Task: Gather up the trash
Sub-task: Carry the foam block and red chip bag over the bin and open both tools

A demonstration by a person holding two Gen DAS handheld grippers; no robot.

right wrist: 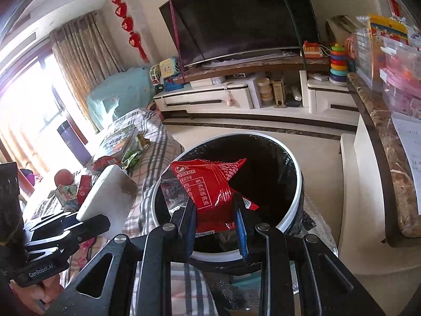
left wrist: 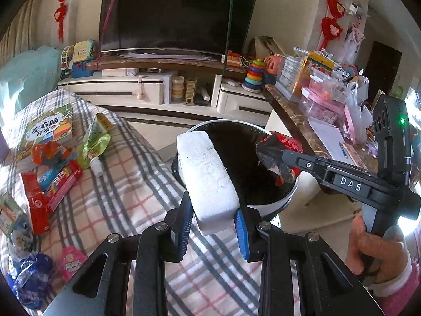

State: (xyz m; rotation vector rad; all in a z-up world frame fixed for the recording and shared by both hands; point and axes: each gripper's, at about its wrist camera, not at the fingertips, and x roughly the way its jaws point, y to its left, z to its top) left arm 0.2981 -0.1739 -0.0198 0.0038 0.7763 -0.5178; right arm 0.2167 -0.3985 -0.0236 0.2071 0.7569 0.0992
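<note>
On the plaid-covered surface [left wrist: 126, 184] at far left lie snack wrappers [left wrist: 52, 181] and a children's book [left wrist: 48, 129]. The left gripper [left wrist: 211, 221] clamps a white foam block [left wrist: 208, 176] at the near rim of the black-lined trash bin [left wrist: 276, 205]. Further right, the right gripper [right wrist: 214, 216] pinches a red snack packet [right wrist: 210, 184] above the bin's opening.
</note>
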